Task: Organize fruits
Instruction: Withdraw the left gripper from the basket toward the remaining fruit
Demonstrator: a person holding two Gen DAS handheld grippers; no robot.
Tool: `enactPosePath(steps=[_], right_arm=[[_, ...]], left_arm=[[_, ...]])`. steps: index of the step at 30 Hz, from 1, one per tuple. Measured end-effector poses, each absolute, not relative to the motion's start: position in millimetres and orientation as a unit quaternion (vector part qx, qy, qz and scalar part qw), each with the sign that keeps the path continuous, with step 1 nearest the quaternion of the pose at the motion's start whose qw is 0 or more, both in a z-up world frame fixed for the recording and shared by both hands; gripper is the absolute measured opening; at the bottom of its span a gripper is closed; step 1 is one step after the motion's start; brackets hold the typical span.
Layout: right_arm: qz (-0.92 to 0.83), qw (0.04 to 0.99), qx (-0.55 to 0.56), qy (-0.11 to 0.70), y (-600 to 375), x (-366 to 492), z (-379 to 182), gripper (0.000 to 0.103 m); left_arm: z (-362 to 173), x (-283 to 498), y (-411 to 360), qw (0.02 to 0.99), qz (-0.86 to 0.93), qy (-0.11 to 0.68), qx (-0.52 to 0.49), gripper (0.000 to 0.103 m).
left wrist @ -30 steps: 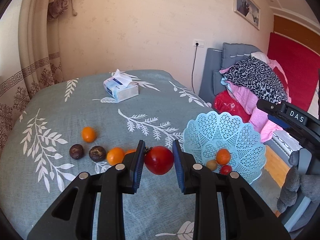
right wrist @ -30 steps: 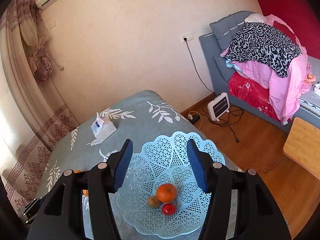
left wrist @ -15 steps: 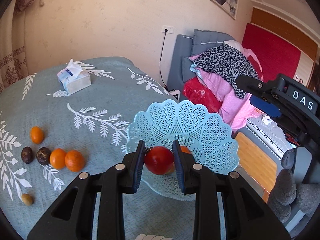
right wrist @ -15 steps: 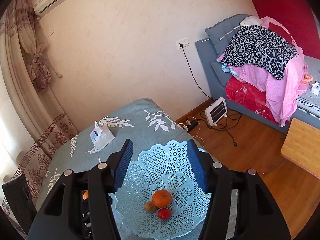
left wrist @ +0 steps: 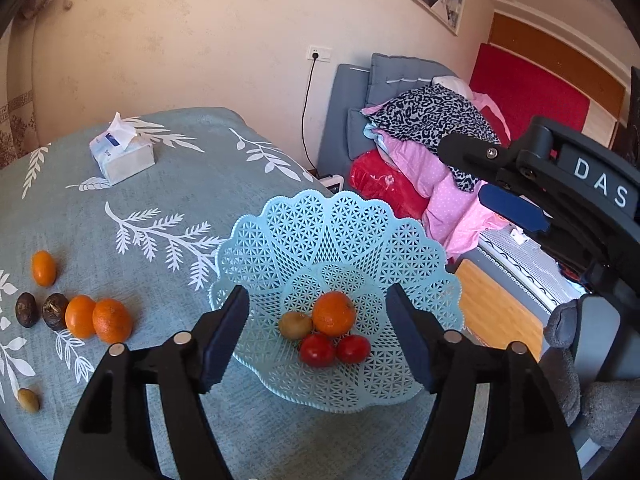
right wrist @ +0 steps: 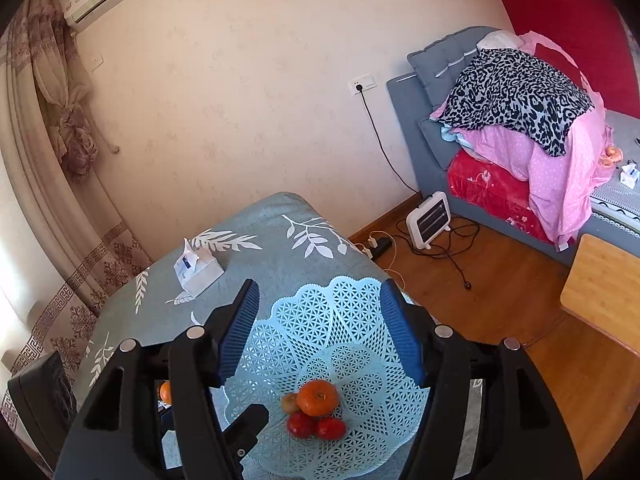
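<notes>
Left wrist view shows the left claw (left wrist: 318, 322) spreading its jaws above the pale blue lattice basket (left wrist: 404, 240), with nothing between them; the red tomato it was pinching half a second ago now lies inside the basket. That makes two red tomatoes in the bowl, one (left wrist: 317, 350) touching the other (left wrist: 353, 349), where a second ago only one small red fruit sat there. Just behind them in the basket rest a mandarin (left wrist: 334, 314) and, touching its left side, a brownish kiwi (left wrist: 295, 325). So this drop looks finished, and by my reading the task is partly done, since more fruit waits outside the basket. Well to the left of the basket on the leaf-patterned teal worktop (left wrist: 168, 184) lie two mandarins side by side (left wrist: 98, 319), two dark wrinkled fruits (left wrist: 40, 310) just left of them, a lone small orange (left wrist: 44, 267) farther back, and a small brownish fruit (left wrist: 28, 400) nearest the camera. A tissue pack (left wrist: 121, 154) sits far behind the basket, apart from all fruit. From the right wrist view, the right claw (right wrist: 320, 330) hangs over the basket's far rim, its jaws widening and empty; I cannot tell that it touches the basket. The same four fruits show clustered at the basket's centre. The next likely move is a return of the left claw towards the loose fruit to the basket's left, the pair of mandarins being closest.
</notes>
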State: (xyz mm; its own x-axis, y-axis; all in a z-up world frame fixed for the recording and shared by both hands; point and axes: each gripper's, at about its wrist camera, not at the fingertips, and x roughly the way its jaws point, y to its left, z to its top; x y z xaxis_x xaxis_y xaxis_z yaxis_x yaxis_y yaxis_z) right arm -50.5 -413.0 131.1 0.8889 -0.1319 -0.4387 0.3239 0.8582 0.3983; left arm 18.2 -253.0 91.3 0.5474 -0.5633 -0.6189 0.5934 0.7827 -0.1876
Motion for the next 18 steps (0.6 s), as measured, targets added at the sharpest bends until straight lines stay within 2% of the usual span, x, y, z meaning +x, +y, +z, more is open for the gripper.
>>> enactPosePath(steps=[1, 7, 18], right_arm=[[-0.121, 0.942, 0.238, 0.202, -413, -51, 131, 0.066], [-0.121, 0.943, 0.239, 0.198, -412, -52, 131, 0.069], [-0.116, 0.945, 0.240, 0.189, -407, -54, 132, 0.072]], left_arm=[[93, 19, -251, 0.881, -0.327, 0.342, 0.019, 0.083], [102, 15, -240, 0.898, -0.302, 0.320, 0.026, 0.090], [114, 2, -227, 0.917, -0.275, 0.282, 0.055, 0.092]])
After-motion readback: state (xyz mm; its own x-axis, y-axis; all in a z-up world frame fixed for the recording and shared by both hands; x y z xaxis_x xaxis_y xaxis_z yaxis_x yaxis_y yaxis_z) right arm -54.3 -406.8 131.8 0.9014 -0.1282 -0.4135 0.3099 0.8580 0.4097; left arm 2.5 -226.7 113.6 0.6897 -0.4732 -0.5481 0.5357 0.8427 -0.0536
